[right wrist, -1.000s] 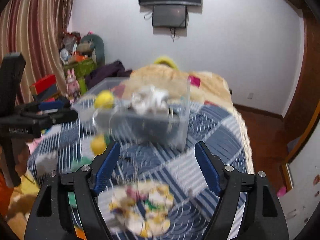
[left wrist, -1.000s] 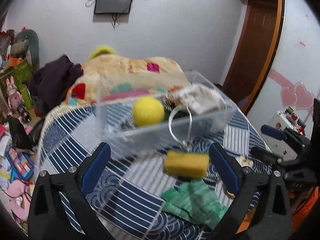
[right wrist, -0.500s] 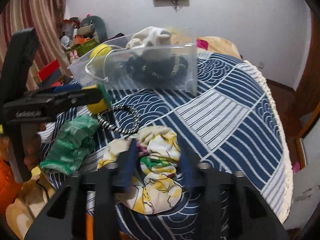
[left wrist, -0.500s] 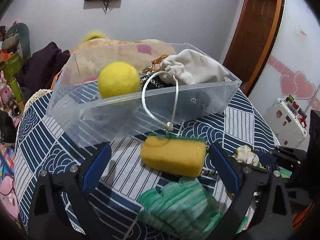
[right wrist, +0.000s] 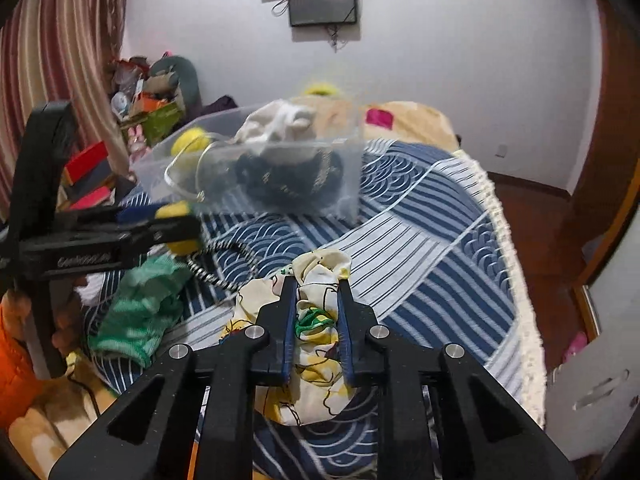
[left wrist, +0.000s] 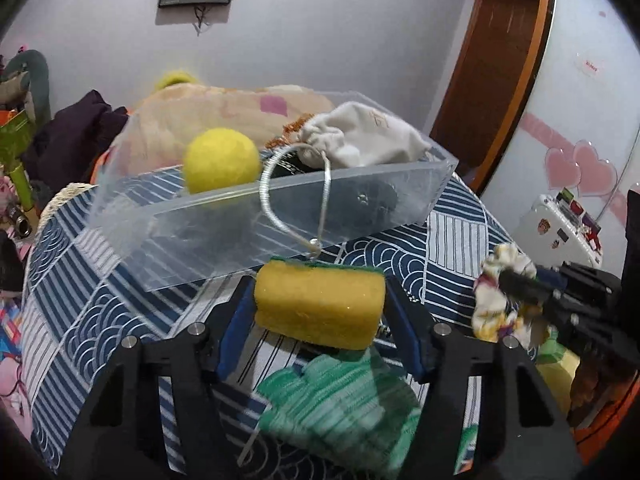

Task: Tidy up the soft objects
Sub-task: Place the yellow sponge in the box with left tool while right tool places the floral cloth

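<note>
From the left wrist camera, the left gripper [left wrist: 320, 308] is squeezing a yellow sponge [left wrist: 320, 305] between its two blue fingers [left wrist: 236, 322]. The sponge is sitting right in the middle of the gripper, with one finger pressing on each end. It has a thin green layer along its top edge. Just below the sponge, a green glove [left wrist: 340, 408] is lying on the blue and white cloth [left wrist: 100, 312]. Just behind the sponge, a clear plastic box [left wrist: 256, 216] is resting on the cloth. Inside the box, a yellow ball [left wrist: 222, 166] is sitting on the left and a white pouch [left wrist: 360, 144] on the right. A silver cord [left wrist: 296, 200] is hanging over the front wall of the box, down to the sponge. Far to the right, the right gripper [left wrist: 520, 286] is pinching a flowery scrunchie [left wrist: 496, 304].

From the right wrist camera, the right gripper [right wrist: 317, 308] is nearly closed and is holding the flowery scrunchie [right wrist: 320, 280] tight between its fingers [right wrist: 289, 320]. The scrunchie is bunching up above the fingertips and hanging down below them. On the left, the left gripper [right wrist: 168, 220] is holding the yellow sponge [right wrist: 180, 228] close to the front of the clear box [right wrist: 256, 172]. A black and white striped band [right wrist: 224, 260] is lying on the cloth between the two grippers. The green glove [right wrist: 140, 308] is lying under the left gripper.
</note>
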Available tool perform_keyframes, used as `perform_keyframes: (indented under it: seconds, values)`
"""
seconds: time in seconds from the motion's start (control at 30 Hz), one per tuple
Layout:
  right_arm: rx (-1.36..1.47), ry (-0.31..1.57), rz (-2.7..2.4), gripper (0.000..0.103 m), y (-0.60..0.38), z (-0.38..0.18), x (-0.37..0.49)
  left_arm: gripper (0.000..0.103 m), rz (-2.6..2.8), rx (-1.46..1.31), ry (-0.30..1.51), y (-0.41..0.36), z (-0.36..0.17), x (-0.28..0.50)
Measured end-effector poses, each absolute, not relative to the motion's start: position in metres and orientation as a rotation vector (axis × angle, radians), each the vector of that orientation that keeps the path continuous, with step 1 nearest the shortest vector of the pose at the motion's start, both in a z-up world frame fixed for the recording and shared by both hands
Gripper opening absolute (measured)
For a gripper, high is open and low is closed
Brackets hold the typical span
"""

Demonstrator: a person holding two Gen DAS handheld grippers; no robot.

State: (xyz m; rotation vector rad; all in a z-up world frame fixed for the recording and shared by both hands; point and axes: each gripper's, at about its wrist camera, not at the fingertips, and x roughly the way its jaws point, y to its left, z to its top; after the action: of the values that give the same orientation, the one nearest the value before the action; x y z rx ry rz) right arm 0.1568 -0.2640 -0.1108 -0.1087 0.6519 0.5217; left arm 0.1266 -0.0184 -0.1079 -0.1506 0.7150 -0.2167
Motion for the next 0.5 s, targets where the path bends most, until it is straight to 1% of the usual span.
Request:
perform_keyframes:
  seconds: [0.23, 0.5]
  values:
    - [-0.081, 0.578, 0.51, 0.016, -0.258, -0.084, 0.163, 0.063, -0.137, -0.13, 0.655, 0.002, -0.092, 0.097]
    - [-0.073, 0.488, 0.539, 0.016, -0.233, -0.052, 0.18, 0.063, -0.109, -0.124, 0.585, 0.02, -0.065, 0.094]
